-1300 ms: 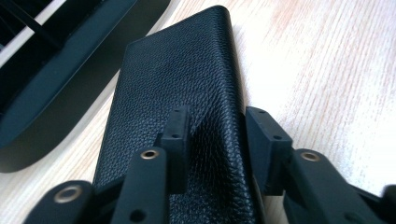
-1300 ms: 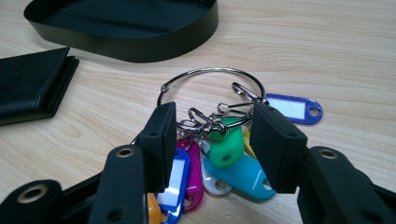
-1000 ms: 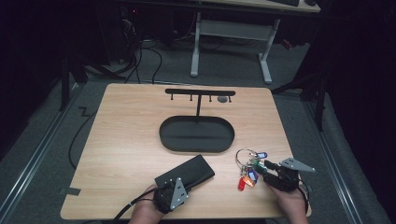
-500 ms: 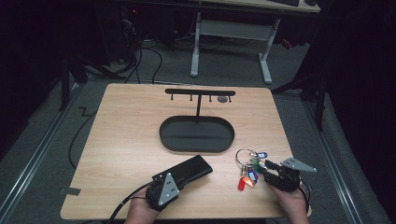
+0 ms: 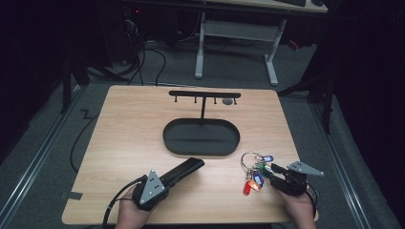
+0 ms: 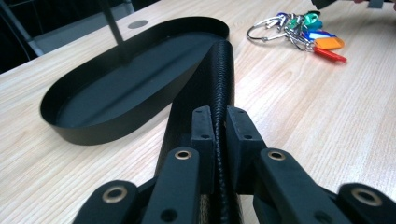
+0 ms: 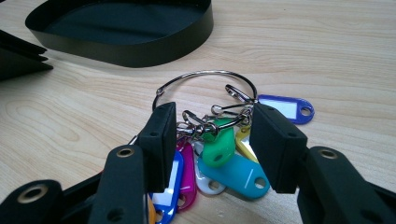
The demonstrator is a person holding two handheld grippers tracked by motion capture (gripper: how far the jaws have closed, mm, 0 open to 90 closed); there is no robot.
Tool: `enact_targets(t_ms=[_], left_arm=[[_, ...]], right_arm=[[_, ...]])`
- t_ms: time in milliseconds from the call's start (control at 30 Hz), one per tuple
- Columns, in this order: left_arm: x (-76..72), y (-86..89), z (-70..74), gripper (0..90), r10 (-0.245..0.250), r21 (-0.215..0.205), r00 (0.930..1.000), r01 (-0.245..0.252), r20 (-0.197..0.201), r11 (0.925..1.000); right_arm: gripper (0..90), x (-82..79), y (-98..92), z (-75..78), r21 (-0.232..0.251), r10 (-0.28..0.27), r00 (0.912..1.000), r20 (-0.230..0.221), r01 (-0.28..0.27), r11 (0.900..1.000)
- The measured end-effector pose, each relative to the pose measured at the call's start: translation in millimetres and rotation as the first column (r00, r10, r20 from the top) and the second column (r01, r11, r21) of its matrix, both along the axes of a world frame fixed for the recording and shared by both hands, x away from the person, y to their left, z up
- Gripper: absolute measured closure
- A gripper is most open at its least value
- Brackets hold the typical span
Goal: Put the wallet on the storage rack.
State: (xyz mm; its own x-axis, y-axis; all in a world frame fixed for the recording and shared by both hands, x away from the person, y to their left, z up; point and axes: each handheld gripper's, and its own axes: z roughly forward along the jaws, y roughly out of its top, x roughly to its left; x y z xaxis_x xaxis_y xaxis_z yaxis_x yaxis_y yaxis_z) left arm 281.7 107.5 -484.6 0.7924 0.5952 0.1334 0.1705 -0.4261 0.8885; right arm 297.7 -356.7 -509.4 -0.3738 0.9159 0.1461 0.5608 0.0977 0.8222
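— What do I have on the table [image 5: 124, 129]?

— I count one black wallet [image 5: 184, 169], one bunch of keys [image 5: 255, 171] on a wire ring, and one black oval tray [image 5: 200, 137] with a hook rack [image 5: 204, 94] rising from it. Two grippers, one in each hand.

— Anything in the tray?

— Nothing lies in it; I see bare black floor in the high view and in the left gripper view.

— And the left gripper [image 6: 219, 126]?

— Its jaws have just been closing and now pinch the wallet's stitched edge [image 6: 222, 84]. The wallet stands on edge along the jaws, its far end just beside the tray wall [image 6: 116, 123]. In the high view the wallet points from my left hand toward the tray.

— The right gripper [image 7: 210, 140]?

— Its jaws are spread on either side of the key bunch, with the plastic tags [image 7: 219, 149] between them; I can't see the pads pressing anything. The right gripper view lets me tell green, blue, pink, white and yellow tags; the high view gives just a coloured cluster near the right gripper [image 5: 274, 172].
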Motion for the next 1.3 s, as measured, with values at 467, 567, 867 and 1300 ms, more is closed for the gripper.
enact_targets(t_ms=[467, 567, 867, 1300], left_arm=[[-10.9, -3.9, 7.5, 82.9, -0.035, -0.044, 0.9993, 0.035, -0.009, 0.9984], [-11.3, -3.5, 7.6, 82.9, -0.033, -0.051, 0.9994, 0.033, -0.007, 0.9981], [-7.1, 8.3, 10.2, 82.9, 0.01, -0.08, 0.9999, -0.01, -0.008, 0.9968], [3.7, 20.4, 4.4, 82.0, 0.031, -0.118, 0.9979, -0.038, -0.056, 0.9923]], right_arm=[[51.6, -0.4, -0.4, 0.4, 0.002, 0.001, 1.0, 0.0, -0.001, 1.0], [51.6, -0.4, -0.9, 0.4, 0.004, -0.001, 1.0, -0.001, 0.001, 1.0], [51.6, -0.3, -1.2, 0.4, 0.005, -0.002, 1.0, -0.002, 0.002, 1.0], [51.6, 0.3, -0.1, -0.7, 0.004, 0.003, 1.0, -0.006, -0.003, 1.0]])
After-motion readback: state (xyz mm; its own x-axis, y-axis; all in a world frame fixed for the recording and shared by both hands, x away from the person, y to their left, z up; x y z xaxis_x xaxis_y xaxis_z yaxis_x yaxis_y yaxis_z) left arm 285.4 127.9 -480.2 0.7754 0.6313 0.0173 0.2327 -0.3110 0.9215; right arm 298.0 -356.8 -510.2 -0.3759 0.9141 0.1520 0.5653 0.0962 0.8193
